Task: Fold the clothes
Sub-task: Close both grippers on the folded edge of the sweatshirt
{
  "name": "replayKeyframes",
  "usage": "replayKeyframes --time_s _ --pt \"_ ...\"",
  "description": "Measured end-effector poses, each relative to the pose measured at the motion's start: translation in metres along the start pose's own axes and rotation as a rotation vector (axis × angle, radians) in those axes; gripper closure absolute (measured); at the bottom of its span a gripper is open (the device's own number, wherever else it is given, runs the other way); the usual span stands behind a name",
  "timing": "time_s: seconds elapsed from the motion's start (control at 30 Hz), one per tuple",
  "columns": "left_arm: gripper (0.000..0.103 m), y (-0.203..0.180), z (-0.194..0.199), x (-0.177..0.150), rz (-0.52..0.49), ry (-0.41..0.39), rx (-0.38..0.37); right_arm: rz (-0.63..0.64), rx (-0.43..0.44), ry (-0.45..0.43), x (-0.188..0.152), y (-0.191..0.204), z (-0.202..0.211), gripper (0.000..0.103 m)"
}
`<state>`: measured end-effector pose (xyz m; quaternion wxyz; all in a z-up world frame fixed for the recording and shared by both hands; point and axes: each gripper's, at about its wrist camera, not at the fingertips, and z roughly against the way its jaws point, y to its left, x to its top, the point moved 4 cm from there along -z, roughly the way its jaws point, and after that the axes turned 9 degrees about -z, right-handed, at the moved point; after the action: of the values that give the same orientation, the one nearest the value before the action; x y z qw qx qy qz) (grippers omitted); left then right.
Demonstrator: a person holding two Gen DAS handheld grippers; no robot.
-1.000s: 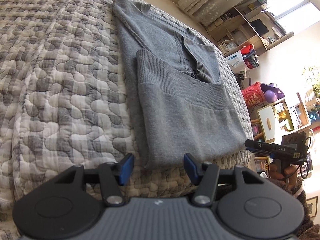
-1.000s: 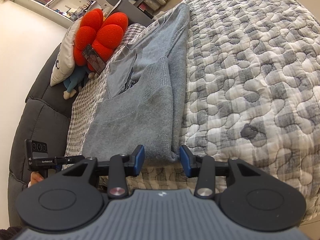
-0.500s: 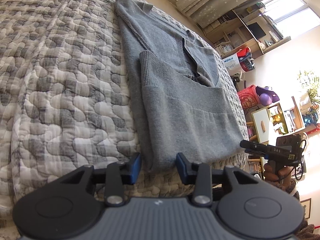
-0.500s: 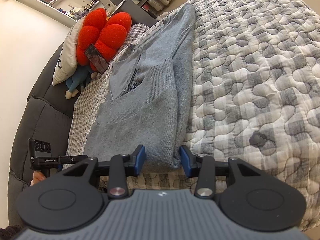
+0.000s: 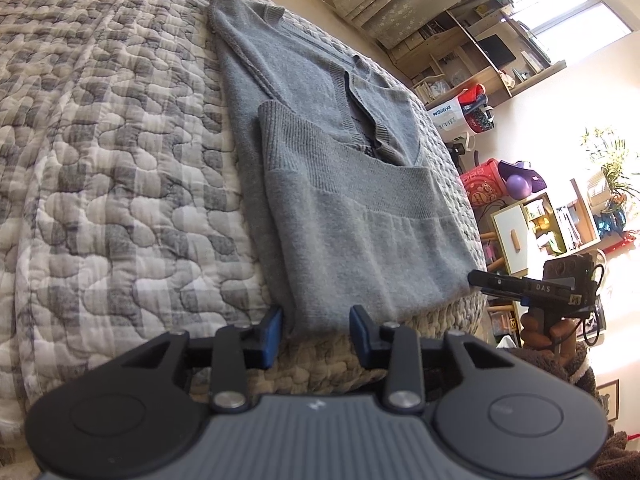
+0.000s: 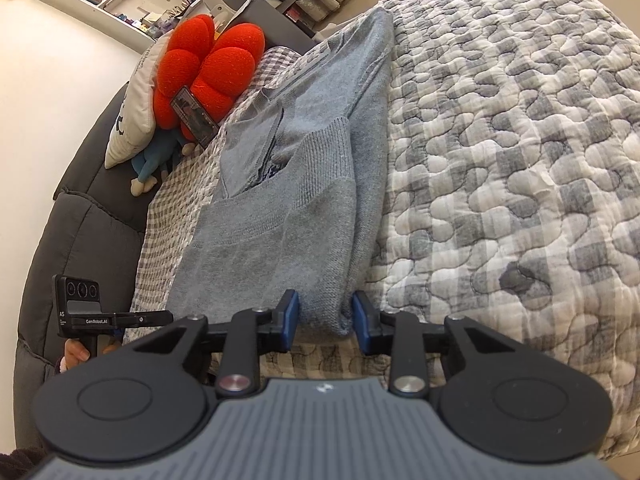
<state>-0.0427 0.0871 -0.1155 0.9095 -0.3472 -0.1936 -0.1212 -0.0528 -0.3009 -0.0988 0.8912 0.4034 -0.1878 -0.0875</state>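
Note:
A grey knitted sweater (image 5: 352, 208) lies partly folded on the quilted bed, its lower part folded up over the chest, ribbed hem showing. My left gripper (image 5: 316, 332) is open, its blue pads on either side of the sweater's near folded corner. My right gripper (image 6: 325, 322) is open too, its pads straddling the other near corner of the sweater (image 6: 288, 216). Neither has closed on the cloth. Each view shows the other gripper at the side, the right one (image 5: 532, 290) and the left one (image 6: 100, 312).
The grey-white checked quilt (image 5: 100, 160) covers the bed. A red flower cushion (image 6: 204, 64), a white pillow (image 6: 136, 116) and a phone (image 6: 194, 114) lie by the dark headboard. Shelves and a red basket (image 5: 480, 184) stand beyond the bed edge.
Both grippers have moved forward to the sweater's near edge, so the folded corners now sit between the pads. The left jaws have narrowed somewhat.

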Motion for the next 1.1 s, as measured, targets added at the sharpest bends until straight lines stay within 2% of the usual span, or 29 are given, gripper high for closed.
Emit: replayKeyframes --time_s 0.07,0.27,0.3,0.4,0.47,0.67,0.83,1.0,1.1 --pt "0.064 0.001 -0.003 0.0 0.011 0.007 -0.006 -0.016 0.007 0.002 0.0 -0.002 -0.001 0.068" --pt "0.066 0.004 -0.004 -0.001 0.023 -0.002 -0.014 -0.025 0.028 -0.006 -0.002 -0.005 -0.002 0.068" --pt "0.066 0.005 -0.004 -0.002 0.025 -0.007 -0.012 -0.023 0.031 -0.009 -0.002 -0.005 -0.002 0.07" --pt "0.08 0.009 0.001 -0.006 0.03 -0.022 0.003 -0.028 0.03 -0.017 -0.005 -0.005 -0.001 0.081" --pt "0.09 0.009 0.004 -0.007 0.03 -0.041 0.009 -0.038 0.049 -0.023 -0.006 -0.006 0.001 0.084" --pt "0.093 0.005 0.008 -0.009 0.032 -0.077 -0.009 -0.086 0.112 -0.038 -0.007 -0.007 0.011 0.086" --pt "0.094 0.01 0.017 -0.005 0.102 -0.134 -0.111 -0.14 0.198 -0.061 -0.001 -0.005 0.021 0.086" --pt "0.094 0.014 0.025 0.001 0.178 -0.244 -0.223 -0.165 0.275 -0.106 0.009 0.005 0.026 0.086" --pt "0.094 0.017 0.029 0.008 0.211 -0.308 -0.264 -0.181 0.314 -0.14 0.017 0.008 0.028 0.086"
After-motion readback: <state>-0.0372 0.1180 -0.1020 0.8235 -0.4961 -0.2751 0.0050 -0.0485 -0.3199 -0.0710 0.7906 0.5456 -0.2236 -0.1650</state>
